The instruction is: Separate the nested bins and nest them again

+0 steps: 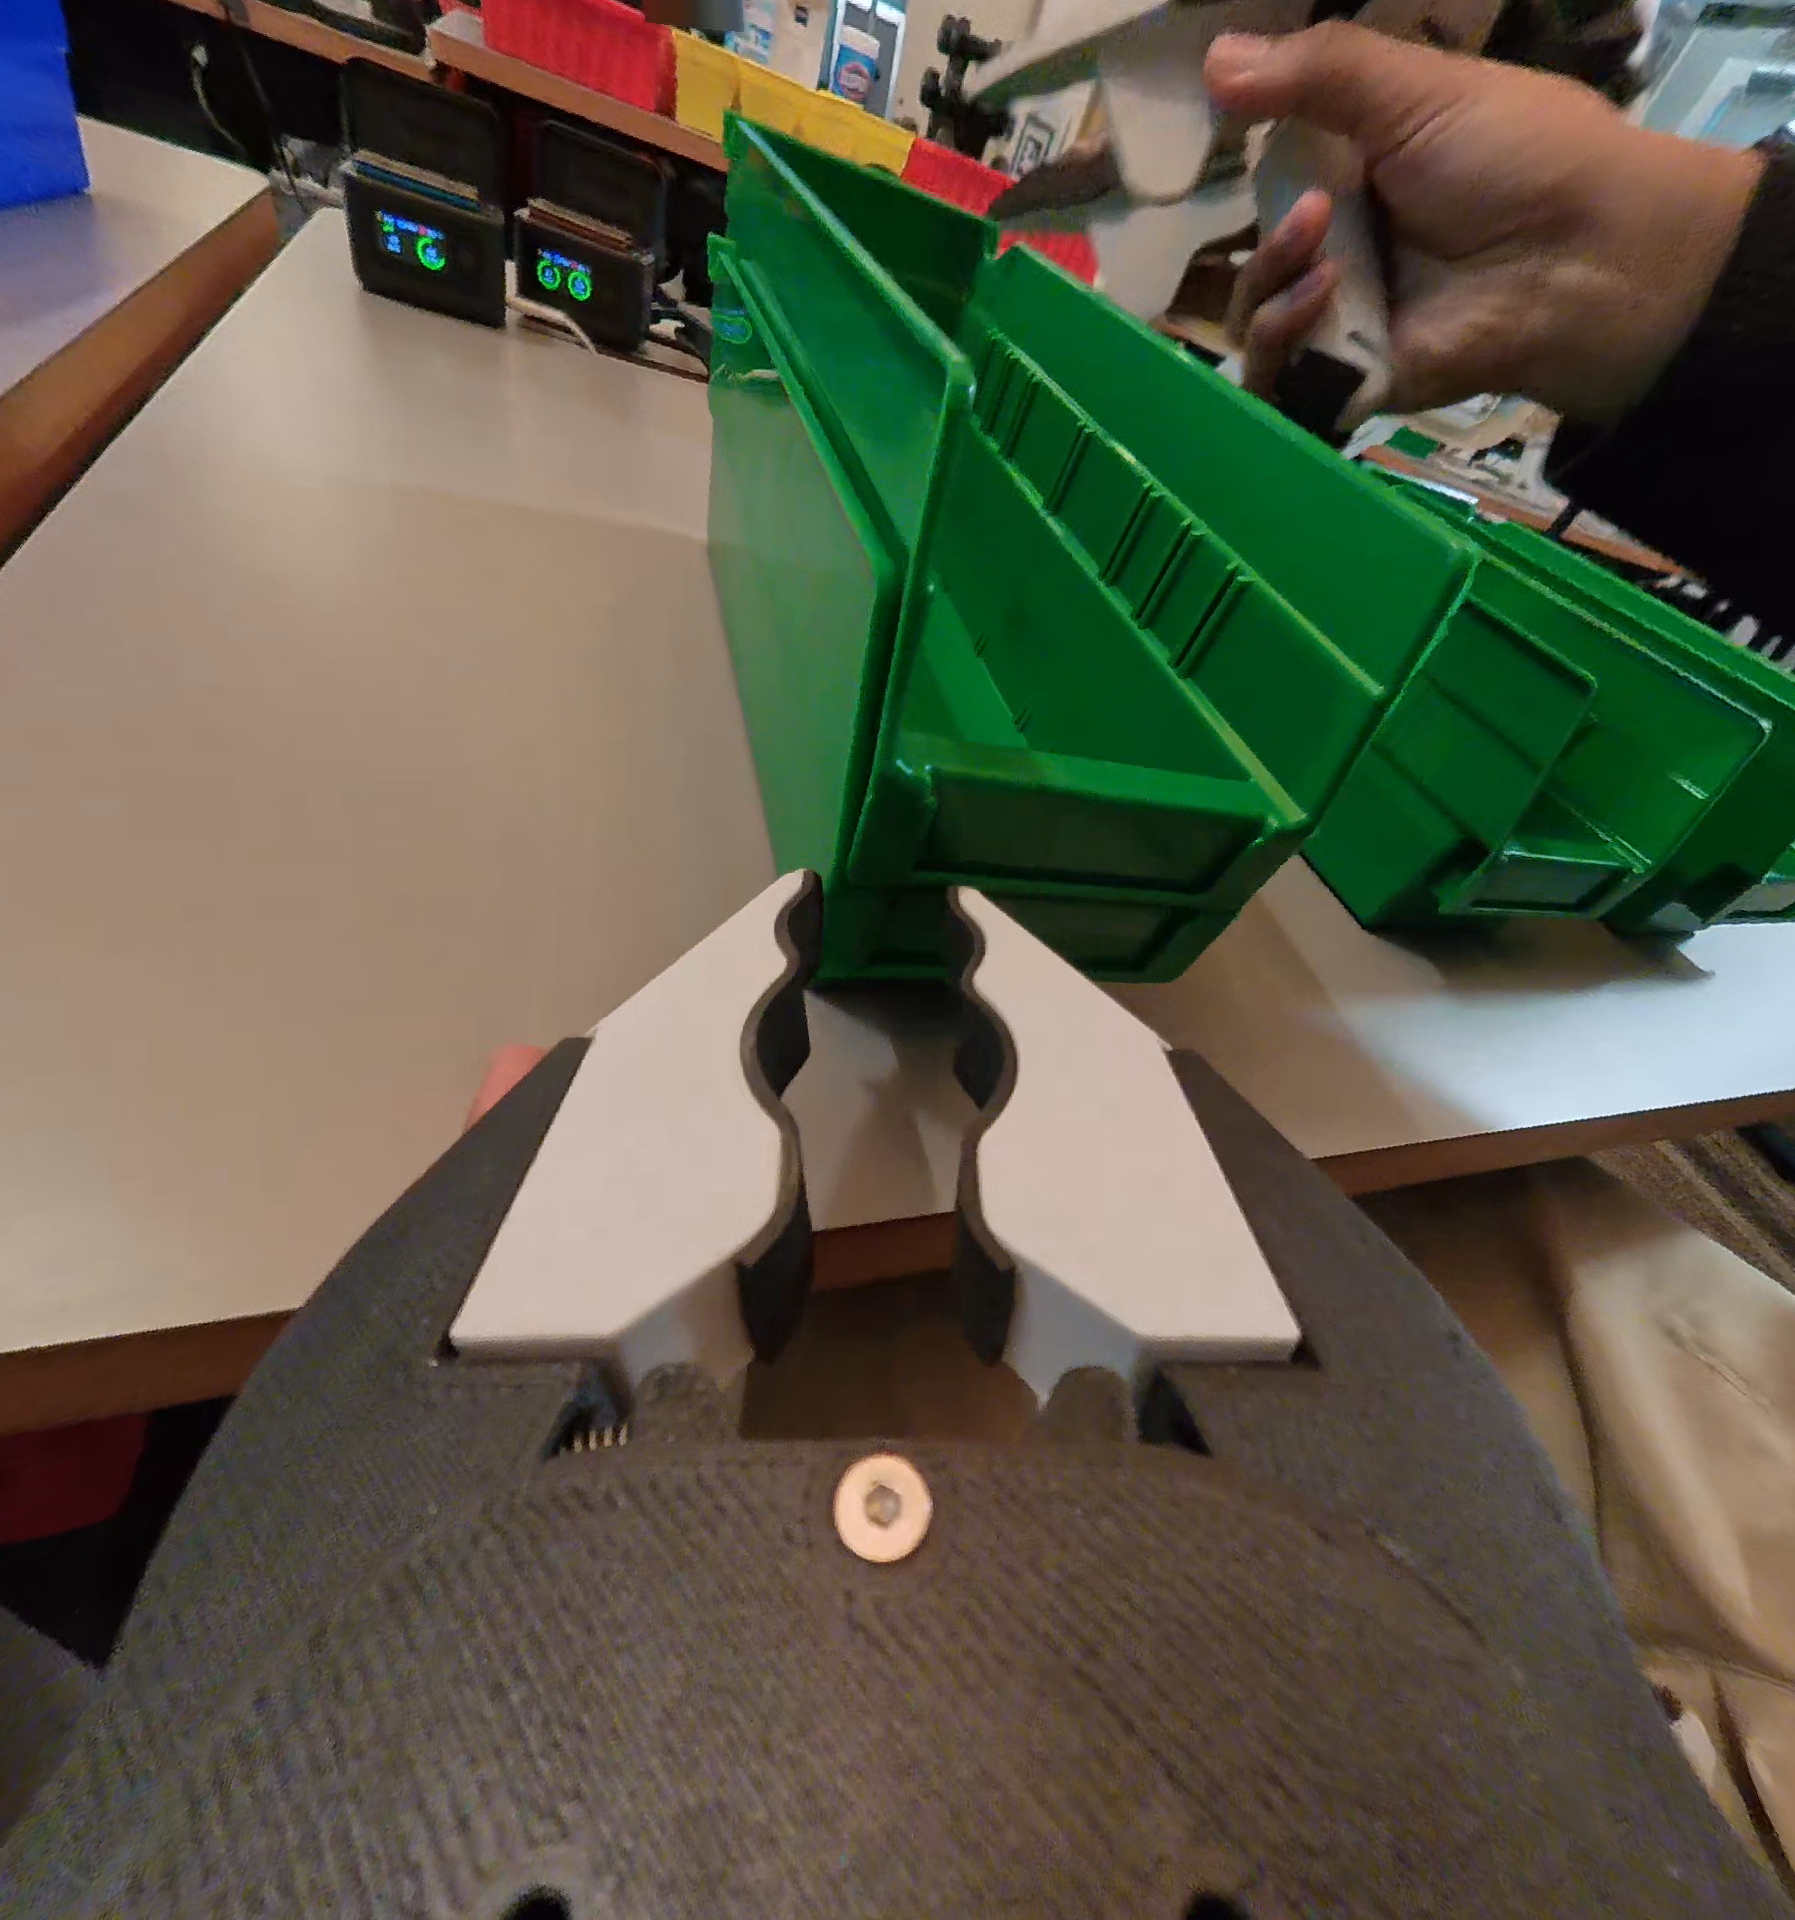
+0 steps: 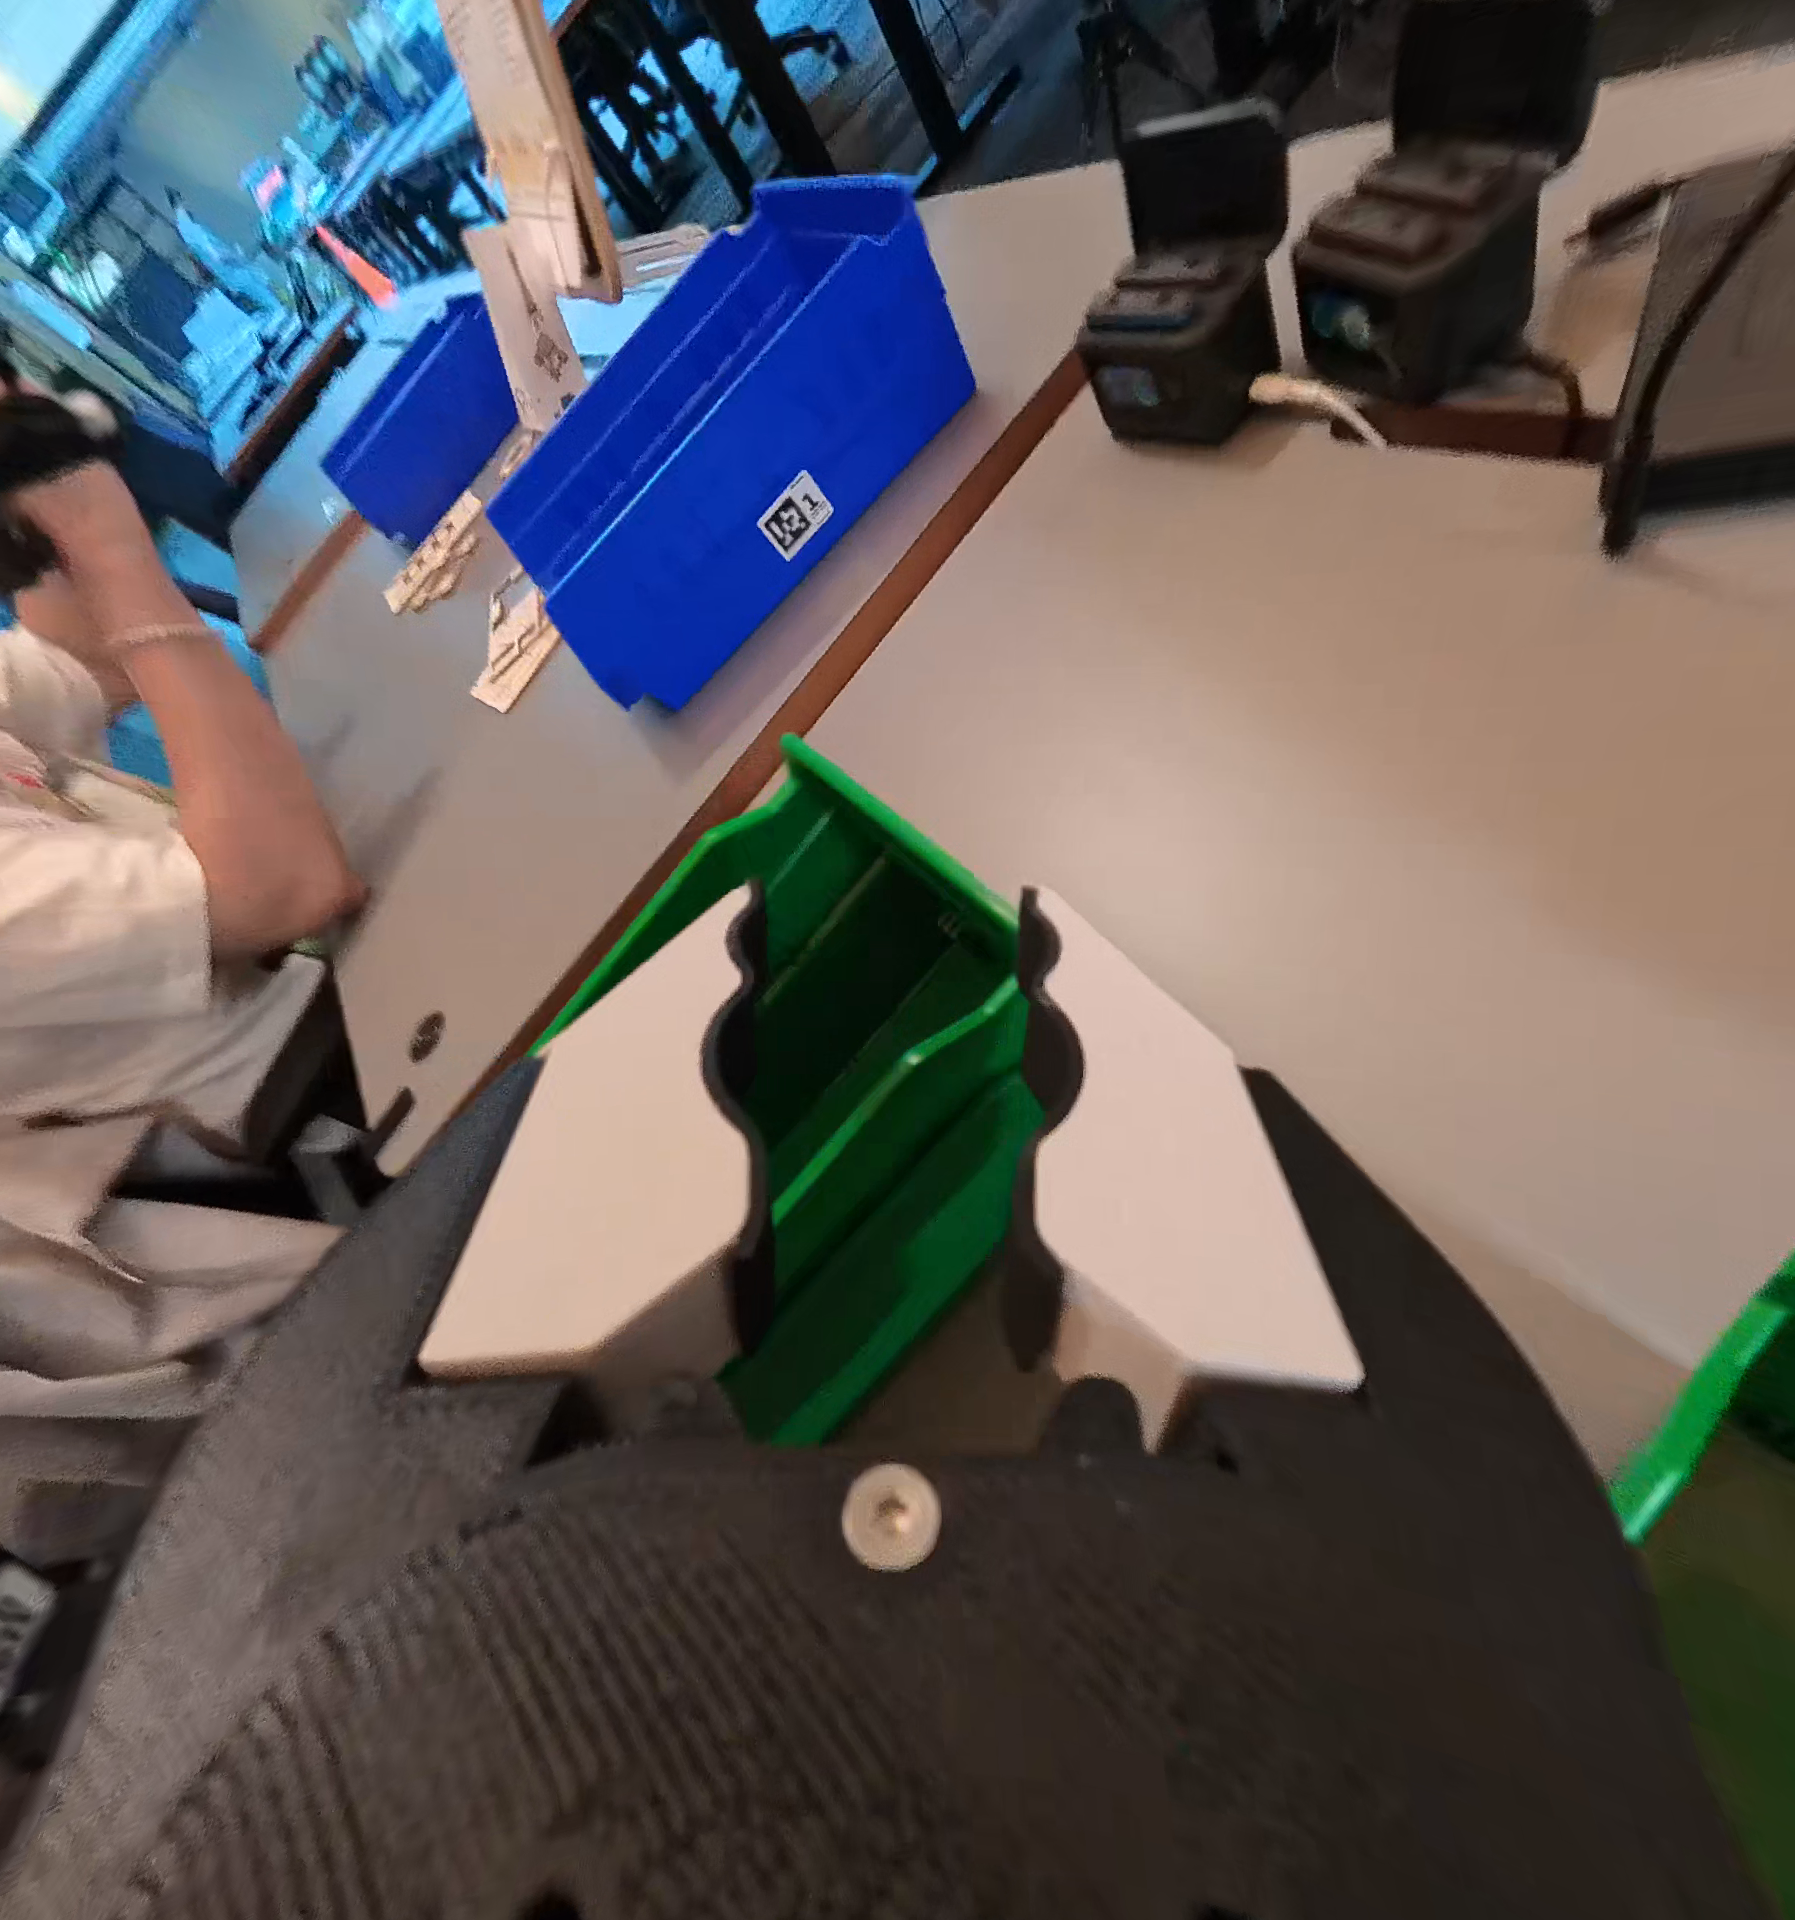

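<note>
Left wrist view: left gripper (image 1: pixel 888 920) part open, tips at near end of lower green bin (image 1: pixel 768 623), w/ the end lip between them; actual contact not clear. Upper green bin (image 1: pixel 1132 644) tilted up out of lower one, far end raised, near end still seated. Second green stack (image 1: pixel 1651 748) just beside, on grey table (image 1: pixel 353 727). Hand (image 1: pixel 1475 229) w/ other gripper above far end.

Right wrist view: right gripper (image 2: pixel 888 935) closed down on side-wall rim of tilted green bin (image 2: pixel 872 1122), wall between pads. Blue bins (image 2: pixel 747 436) well apart on next table.

Handling, judged: thin rigid moulded plastic, light, glossy, prob. slippery; nested fit may stick. Best holds: rolled rim or end lip, not flat walls.
</note>
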`<state>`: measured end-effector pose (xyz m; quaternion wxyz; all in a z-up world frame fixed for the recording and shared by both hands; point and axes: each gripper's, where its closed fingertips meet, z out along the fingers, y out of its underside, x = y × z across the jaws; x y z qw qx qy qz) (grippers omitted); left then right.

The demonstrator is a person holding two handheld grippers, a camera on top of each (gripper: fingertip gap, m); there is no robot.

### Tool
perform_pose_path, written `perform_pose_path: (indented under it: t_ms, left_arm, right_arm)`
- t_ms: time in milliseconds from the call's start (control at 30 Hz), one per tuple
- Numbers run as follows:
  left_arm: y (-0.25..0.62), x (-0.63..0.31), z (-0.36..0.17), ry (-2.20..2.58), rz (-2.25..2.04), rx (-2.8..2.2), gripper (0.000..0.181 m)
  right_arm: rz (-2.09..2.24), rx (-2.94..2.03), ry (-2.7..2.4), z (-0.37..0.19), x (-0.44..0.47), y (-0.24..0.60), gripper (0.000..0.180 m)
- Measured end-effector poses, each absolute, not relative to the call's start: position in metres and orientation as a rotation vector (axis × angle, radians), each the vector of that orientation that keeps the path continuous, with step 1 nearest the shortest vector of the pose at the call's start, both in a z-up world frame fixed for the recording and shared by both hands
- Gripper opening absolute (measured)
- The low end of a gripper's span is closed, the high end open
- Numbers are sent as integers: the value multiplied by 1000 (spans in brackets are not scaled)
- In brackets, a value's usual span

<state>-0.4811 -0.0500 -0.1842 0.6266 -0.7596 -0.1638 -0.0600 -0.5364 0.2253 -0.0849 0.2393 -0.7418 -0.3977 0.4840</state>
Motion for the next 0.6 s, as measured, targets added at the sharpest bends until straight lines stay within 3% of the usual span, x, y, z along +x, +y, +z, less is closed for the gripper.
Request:
perform_pose_path:
  t_ms: [267,400,600]
  left_arm:
    - [-44,-483,-196,-433,-157,-1782,15]
    - [-42,-484,-197,-439,-144,-1782,15]
    - [-36,-470,-197,-368,-147,-1817,10]
  right_arm:
    - [1152,-1552,-1633,-42,-515,90,50]
    - [1088,-1427,-1949,-70,-490,9,53]
    - [632,-1211,-2296,-128,-462,-38,55]
